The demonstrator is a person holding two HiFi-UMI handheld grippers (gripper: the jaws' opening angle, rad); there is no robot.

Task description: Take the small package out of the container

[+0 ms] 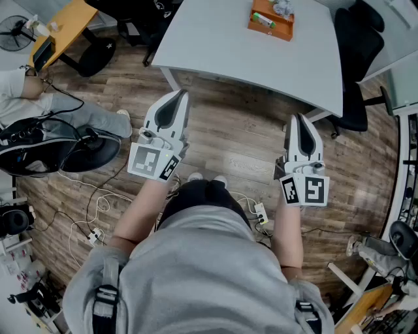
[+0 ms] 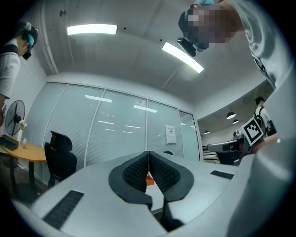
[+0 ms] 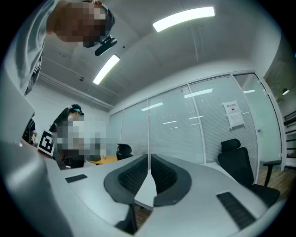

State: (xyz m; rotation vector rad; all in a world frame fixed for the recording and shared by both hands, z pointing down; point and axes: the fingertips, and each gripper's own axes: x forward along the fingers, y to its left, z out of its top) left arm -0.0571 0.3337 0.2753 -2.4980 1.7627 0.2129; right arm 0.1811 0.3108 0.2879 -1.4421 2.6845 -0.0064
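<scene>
An orange container [image 1: 271, 19] stands on the far part of the white table [image 1: 228, 45], with small packages in it, one green and white [image 1: 264, 19]. Both grippers hang over the wooden floor, short of the table's near edge and well away from the container. My left gripper [image 1: 177, 98] is shut with nothing in it, its tips pointing at the table. My right gripper [image 1: 299, 119] is also shut and empty. In the left gripper view the jaws [image 2: 148, 159] meet tip to tip, and a bit of orange container [image 2: 149, 179] shows below them. The right gripper view shows closed jaws [image 3: 149, 163] too.
Black office chairs stand at the table's right [image 1: 356, 59] and far left [image 1: 98, 55]. A seated person [image 1: 39, 98] and a yellow desk [image 1: 62, 29] are at the left. Cables and a power strip [image 1: 261, 212] lie on the floor near my feet. Glass partition walls [image 2: 115, 134] stand beyond.
</scene>
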